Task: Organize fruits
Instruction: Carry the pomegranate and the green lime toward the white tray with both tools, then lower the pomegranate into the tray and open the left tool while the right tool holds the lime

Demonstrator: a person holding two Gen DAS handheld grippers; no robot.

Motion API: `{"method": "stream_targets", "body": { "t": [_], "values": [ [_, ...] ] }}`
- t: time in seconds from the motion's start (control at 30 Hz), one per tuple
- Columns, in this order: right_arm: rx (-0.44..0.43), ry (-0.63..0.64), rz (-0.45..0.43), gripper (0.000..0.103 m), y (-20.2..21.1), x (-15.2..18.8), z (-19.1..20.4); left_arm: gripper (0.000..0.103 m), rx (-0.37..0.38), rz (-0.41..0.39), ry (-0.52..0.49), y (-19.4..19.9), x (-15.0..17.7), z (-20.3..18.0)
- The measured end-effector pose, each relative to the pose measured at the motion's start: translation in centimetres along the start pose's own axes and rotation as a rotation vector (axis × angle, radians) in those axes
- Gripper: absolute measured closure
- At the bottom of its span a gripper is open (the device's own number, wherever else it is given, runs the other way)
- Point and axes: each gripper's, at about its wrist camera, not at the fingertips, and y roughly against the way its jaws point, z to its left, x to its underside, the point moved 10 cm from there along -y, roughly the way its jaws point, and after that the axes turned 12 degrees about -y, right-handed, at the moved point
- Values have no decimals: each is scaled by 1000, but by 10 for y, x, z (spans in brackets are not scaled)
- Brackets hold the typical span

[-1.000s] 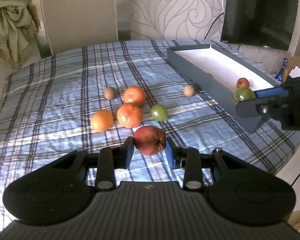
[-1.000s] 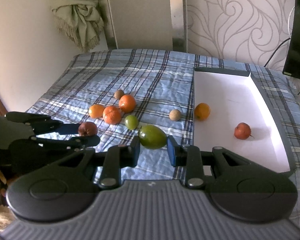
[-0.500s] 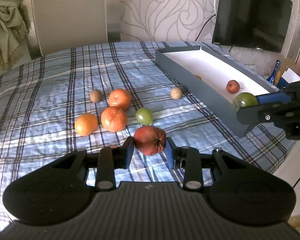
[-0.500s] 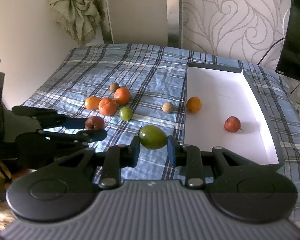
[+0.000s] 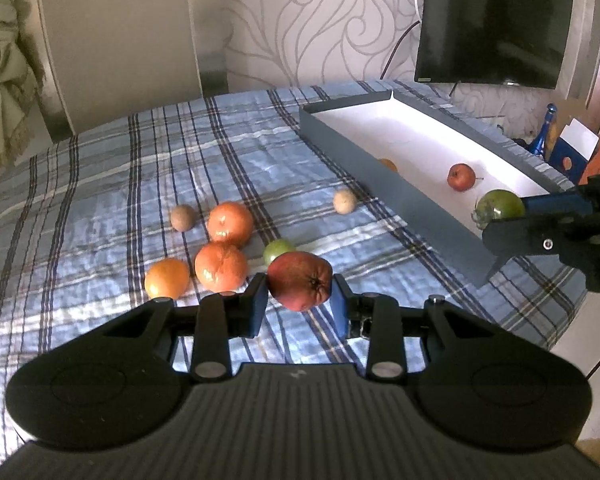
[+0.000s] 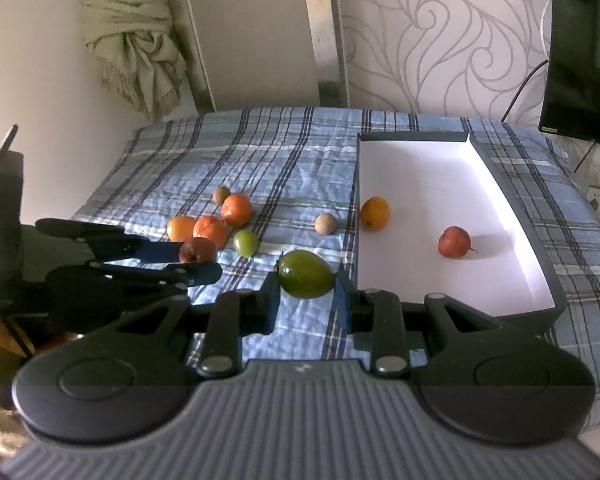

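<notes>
Right wrist view shows the right hand-held gripper (image 6: 305,300) clamped on a green fruit (image 6: 306,275) just beside the white tray's (image 6: 540,264) near-left corner. Carry it over the tray wall, then lower before releasing; the left hand-held gripper (image 5: 299,305) is clamped on a red fruit (image 5: 300,286) above the bed (image 5: 100,200).

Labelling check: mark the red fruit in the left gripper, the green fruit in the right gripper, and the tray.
red fruit (image 5: 300,280), left wrist view, middle of its skin.
green fruit (image 6: 306,274), right wrist view, centre of its body.
tray (image 6: 512,216), right wrist view, its right wall.
</notes>
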Motion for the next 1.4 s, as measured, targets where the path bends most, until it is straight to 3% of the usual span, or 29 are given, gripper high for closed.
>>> {"method": "stream_targets", "body": {
  "t": [0.7, 1.4],
  "values": [
    [39, 37, -1, 71, 12, -4, -5, 64, 47, -76, 5, -1, -33, -21],
    [149, -97, -62, 71, 42, 0, -54, 64, 161, -120, -129, -34, -93, -80]
  ]
}}
